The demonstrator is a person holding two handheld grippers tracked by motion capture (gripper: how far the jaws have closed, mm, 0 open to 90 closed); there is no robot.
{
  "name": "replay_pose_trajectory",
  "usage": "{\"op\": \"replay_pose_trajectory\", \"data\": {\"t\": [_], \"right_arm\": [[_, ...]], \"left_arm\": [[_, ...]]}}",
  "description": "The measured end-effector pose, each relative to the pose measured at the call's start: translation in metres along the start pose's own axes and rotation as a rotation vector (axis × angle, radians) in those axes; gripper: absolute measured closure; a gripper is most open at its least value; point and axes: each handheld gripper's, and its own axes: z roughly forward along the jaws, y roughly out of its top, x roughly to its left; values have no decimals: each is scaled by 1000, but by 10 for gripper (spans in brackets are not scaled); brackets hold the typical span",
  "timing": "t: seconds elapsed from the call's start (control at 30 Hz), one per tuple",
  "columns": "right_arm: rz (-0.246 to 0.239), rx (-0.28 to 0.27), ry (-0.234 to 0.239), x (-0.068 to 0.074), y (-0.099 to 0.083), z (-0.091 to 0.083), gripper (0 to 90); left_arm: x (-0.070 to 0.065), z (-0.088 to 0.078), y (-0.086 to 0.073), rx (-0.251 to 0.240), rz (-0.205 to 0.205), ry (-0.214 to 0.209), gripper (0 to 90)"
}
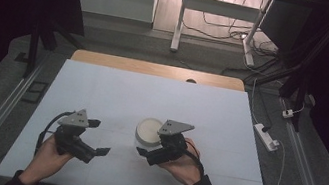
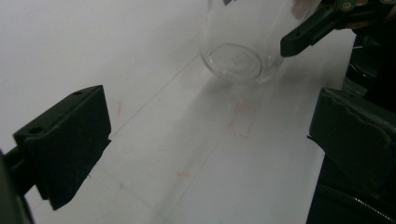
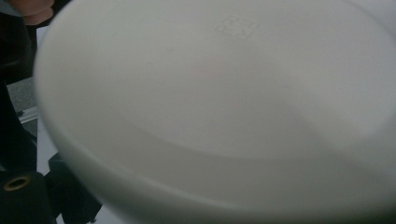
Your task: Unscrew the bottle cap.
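Observation:
A round clear container with a white lid [image 1: 148, 131] stands near the middle of the white table cover [image 1: 102, 87]. My right gripper [image 1: 152, 143] reaches it from the near right, with its jaws on either side of it. The lid [image 3: 215, 93] sits very close and blurred in the right gripper view. The left gripper view shows the container's clear base [image 2: 236, 58] resting on the cover, with one right fingertip [image 2: 303, 32] against its side. My left gripper [image 1: 98, 137] [image 2: 210, 140] is open and holds nothing, a short way left of the container.
The table's wooden far edge [image 1: 156, 69] runs along the back. On the floor at the right lie a power strip [image 1: 266, 136] and cables. A white desk frame [image 1: 181, 19] stands beyond the table. Faint red marks [image 2: 240, 123] dot the cover.

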Motion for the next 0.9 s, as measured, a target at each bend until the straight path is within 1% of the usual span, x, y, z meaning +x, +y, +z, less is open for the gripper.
{"op": "replay_pose_trajectory", "data": {"t": [0.13,0.27,0.43,0.63,0.83,0.9], "right_arm": [[-2,-5,5,1,0,0,67],[-8,-3,8,2,1,0,67],[-15,-3,13,3,1,0,67],[-15,-5,20,4,1,0,67],[-27,-3,27,5,2,1,67],[-29,-3,34,6,2,1,67]], "left_arm": [[0,10,16,-8,33,-40,0],[3,18,30,-11,60,-65,0],[7,27,45,-15,97,-121,0],[6,36,59,-14,145,-183,0],[3,48,70,10,189,-234,0],[4,52,73,19,203,-257,0]]}}
